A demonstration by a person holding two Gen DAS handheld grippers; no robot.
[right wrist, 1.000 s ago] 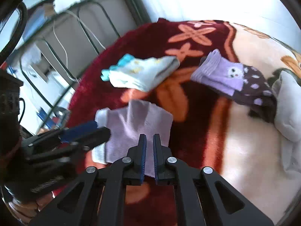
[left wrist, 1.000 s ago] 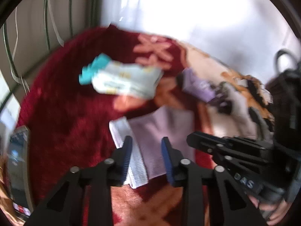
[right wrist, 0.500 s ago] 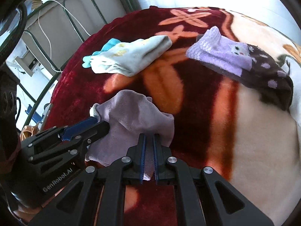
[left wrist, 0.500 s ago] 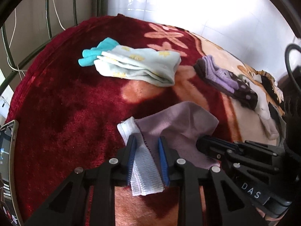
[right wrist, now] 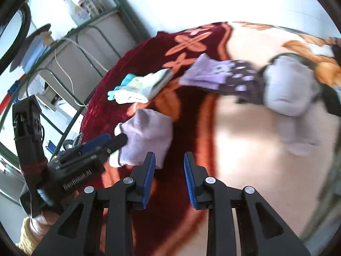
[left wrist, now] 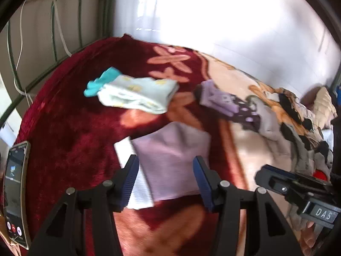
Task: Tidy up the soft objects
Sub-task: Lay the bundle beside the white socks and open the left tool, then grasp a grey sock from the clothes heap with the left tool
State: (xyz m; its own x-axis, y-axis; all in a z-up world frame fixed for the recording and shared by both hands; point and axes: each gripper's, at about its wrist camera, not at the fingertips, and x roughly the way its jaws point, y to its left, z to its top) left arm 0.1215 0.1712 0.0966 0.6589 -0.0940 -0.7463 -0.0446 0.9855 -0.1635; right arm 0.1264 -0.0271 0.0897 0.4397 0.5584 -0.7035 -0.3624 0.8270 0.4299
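Note:
A folded lilac sock with a white cuff (left wrist: 170,157) (right wrist: 147,136) lies flat on the red blanket (left wrist: 64,128). My left gripper (left wrist: 166,183) is open just above its near edge, holding nothing. My right gripper (right wrist: 169,179) is open too, to the right of the sock and clear of it. A pale blue sock pair with teal toes (left wrist: 136,93) (right wrist: 138,85) lies further back. To its right sits a purple and dark dotted sock pair (left wrist: 226,104) (right wrist: 221,76). A grey sock (right wrist: 292,93) lies beyond that pair.
A phone (left wrist: 16,192) rests at the blanket's left edge. A heap of mixed clothes (left wrist: 302,128) fills the right side. A green metal bed frame (left wrist: 53,32) with white cables stands behind, and bottles (right wrist: 81,6) sit on a shelf.
Both grippers have opened and let go of the lilac sock, which now lies flat. Both have drawn back, and the right one has shifted to the right.

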